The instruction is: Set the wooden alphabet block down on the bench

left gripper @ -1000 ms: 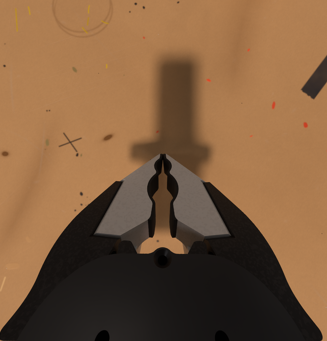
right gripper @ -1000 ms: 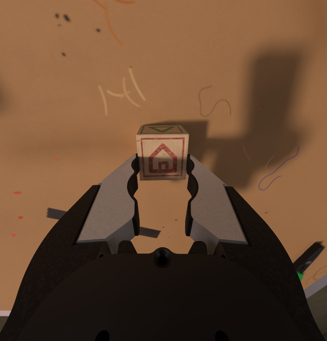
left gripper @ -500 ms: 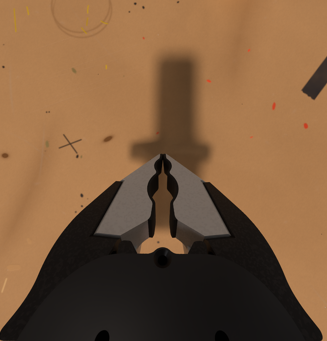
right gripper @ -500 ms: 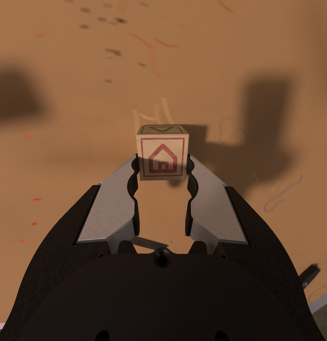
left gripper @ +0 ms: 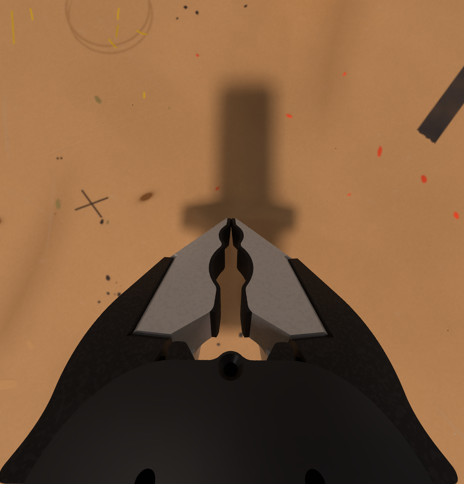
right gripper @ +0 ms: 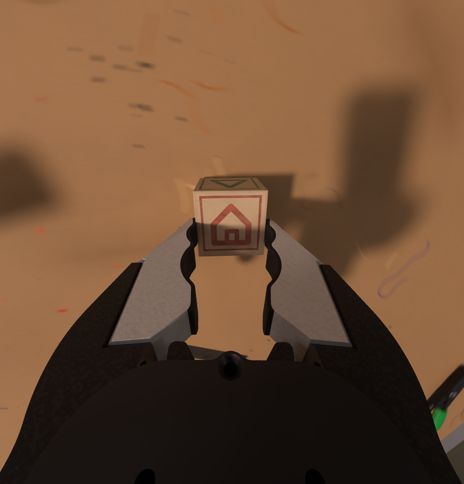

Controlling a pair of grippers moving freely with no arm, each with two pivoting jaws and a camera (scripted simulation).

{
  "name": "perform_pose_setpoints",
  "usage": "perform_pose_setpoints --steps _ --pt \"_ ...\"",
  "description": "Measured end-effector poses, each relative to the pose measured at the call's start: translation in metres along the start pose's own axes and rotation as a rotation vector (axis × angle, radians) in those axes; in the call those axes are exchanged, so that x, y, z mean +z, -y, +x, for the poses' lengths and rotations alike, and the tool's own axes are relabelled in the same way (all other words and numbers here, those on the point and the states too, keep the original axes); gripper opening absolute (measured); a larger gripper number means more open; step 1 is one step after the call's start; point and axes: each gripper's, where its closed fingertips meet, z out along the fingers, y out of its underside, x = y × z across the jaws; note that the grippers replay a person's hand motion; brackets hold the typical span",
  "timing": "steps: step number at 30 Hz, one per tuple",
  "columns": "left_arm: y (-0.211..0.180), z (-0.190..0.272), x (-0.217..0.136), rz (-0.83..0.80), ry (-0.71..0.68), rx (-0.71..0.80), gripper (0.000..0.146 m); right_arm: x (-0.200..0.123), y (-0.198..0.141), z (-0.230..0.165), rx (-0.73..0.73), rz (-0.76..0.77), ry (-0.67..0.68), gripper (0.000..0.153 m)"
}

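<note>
The wooden alphabet block (right gripper: 230, 220) is a pale cube with a red house outline on the near face and a green triangle on top. My right gripper (right gripper: 230, 227) is shut on it, the fingertips pressing its left and right sides. The block hangs a little above the brown bench (right gripper: 94, 183), with a small shadow spot under it. My left gripper (left gripper: 230, 222) is shut and empty, its tips touching, over the bench (left gripper: 94, 146) with its own shadow ahead.
The bench top bears paint flecks, scribbles and a ring stain (left gripper: 109, 26). A black tape strip (left gripper: 445, 104) lies at the upper right in the left wrist view. A dark tool with a green part (right gripper: 448, 395) and the bench edge (right gripper: 456, 434) sit at the lower right in the right wrist view.
The right gripper has tilted and moved over the bench with the block still held; the bench marks slid down and blurred. The left gripper has barely moved.
</note>
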Motion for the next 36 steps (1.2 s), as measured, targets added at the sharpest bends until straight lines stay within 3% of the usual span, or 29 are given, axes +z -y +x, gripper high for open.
perform_pose_setpoints --steps 4,7,12,15,17,19,22,25,27,30,33,36 --pt "0.001 -0.004 0.001 -0.010 0.012 0.002 0.000 -0.005 0.020 -0.076 -0.233 0.040 0.055 0.052" --pt "0.002 -0.004 0.001 0.002 0.016 -0.001 0.000 -0.007 0.025 -0.088 -0.263 0.061 0.141 0.052" --pt "0.001 -0.004 0.001 0.001 0.015 -0.001 0.000 -0.009 0.029 -0.131 -0.675 0.103 0.139 0.052" --pt "0.001 -0.004 0.000 0.004 0.008 -0.007 0.000 -0.008 0.030 -0.135 -0.769 0.104 0.159 0.052" --pt "0.000 -0.004 0.000 0.007 0.009 -0.008 0.000 -0.014 0.030 -0.132 -0.771 0.114 0.164 0.052" --pt "0.000 -0.004 0.000 0.013 0.009 -0.008 0.000 -0.039 0.029 -0.136 -0.768 0.237 0.191 0.074" --pt "-0.001 -0.002 -0.001 0.020 -0.007 -0.020 0.000 -0.091 0.009 -0.139 -0.695 0.499 0.261 0.074" --pt "-0.001 0.000 -0.001 0.041 -0.020 -0.017 0.000 -0.118 -0.029 -0.150 -0.557 0.753 0.393 0.069" --pt "-0.001 0.000 -0.002 0.058 -0.013 -0.021 0.000 -0.113 -0.054 -0.159 -0.469 0.876 0.445 0.067" --pt "-0.003 -0.003 -0.003 0.071 0.033 -0.025 0.000 -0.092 -0.077 -0.156 -0.357 0.942 0.362 0.066" --pt "-0.008 -0.007 -0.012 0.071 0.087 -0.026 0.022 -0.083 -0.093 -0.141 -0.235 0.948 0.281 0.065" --pt "-0.008 -0.003 -0.033 0.174 0.122 -0.085 0.038 -0.080 -0.112 -0.126 -0.130 0.986 0.254 0.063"
